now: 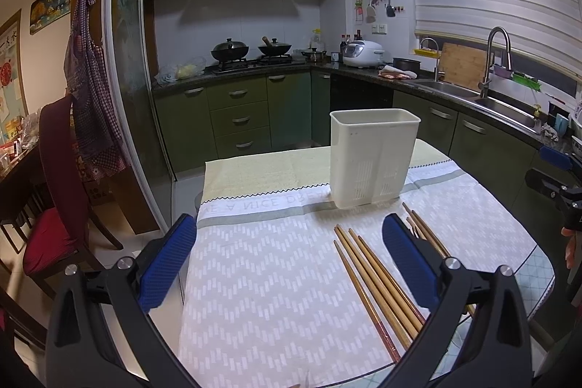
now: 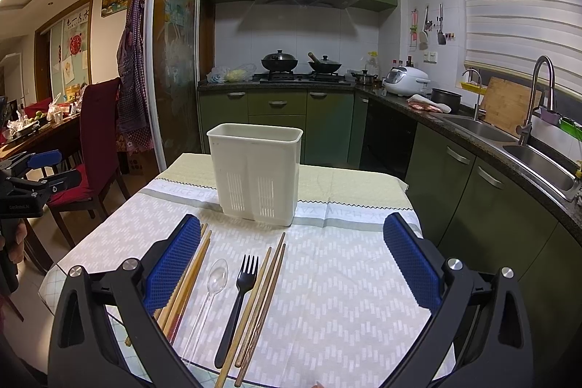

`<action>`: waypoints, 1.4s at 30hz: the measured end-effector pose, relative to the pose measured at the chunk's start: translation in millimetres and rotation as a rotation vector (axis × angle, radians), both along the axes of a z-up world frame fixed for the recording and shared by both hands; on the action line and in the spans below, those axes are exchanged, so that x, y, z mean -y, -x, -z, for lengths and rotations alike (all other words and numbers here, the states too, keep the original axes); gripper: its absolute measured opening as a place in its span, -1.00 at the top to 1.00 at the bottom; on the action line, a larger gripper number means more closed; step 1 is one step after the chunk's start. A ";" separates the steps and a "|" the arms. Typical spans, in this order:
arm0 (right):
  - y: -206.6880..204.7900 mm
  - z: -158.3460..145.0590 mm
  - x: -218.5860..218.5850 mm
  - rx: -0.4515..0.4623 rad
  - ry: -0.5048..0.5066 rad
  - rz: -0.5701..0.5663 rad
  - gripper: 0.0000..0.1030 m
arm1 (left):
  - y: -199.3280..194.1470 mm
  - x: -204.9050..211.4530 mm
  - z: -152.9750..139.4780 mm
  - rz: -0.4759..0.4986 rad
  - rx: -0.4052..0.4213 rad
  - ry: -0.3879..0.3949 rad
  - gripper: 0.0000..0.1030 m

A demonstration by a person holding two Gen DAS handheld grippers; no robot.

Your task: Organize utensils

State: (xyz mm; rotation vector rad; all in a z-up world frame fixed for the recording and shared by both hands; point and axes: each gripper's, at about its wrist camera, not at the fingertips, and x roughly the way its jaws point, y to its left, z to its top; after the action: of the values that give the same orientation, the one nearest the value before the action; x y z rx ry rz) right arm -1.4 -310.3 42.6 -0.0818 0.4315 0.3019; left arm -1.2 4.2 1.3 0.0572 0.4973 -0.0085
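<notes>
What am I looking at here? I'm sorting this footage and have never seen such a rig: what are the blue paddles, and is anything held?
No robot: a person holds a hand-held gripper in each hand, with a fisheye camera looking along its blue-padded fingers. One picture is from the left gripper, the other from the right gripper. Both are open and hold nothing. On the table's patterned cloth stands a white utensil holder, upright. In front of it lie wooden chopsticks, a black fork and a clear plastic spoon. More chopsticks show in the left view.
</notes>
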 end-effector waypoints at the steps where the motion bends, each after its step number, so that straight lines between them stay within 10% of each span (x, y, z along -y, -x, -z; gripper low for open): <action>1: -0.1 -0.2 0.1 0.000 0.000 0.000 -0.92 | -0.1 0.0 0.0 -0.001 -0.001 -0.001 -0.89; 26: -9.6 13.7 -4.7 -0.047 -0.003 0.010 -0.92 | -12.9 13.6 11.0 0.024 -0.089 -0.012 -0.89; 42: -85.0 49.7 -1.2 -0.435 -0.080 0.003 -0.92 | -112.4 36.1 71.0 -0.059 -0.588 0.062 -0.87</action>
State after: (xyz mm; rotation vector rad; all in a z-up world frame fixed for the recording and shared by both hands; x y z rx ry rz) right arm 83.5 -309.1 -7.1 0.0649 0.8496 0.3342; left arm 111.3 -31.9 -69.7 -0.0230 1.0856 0.0178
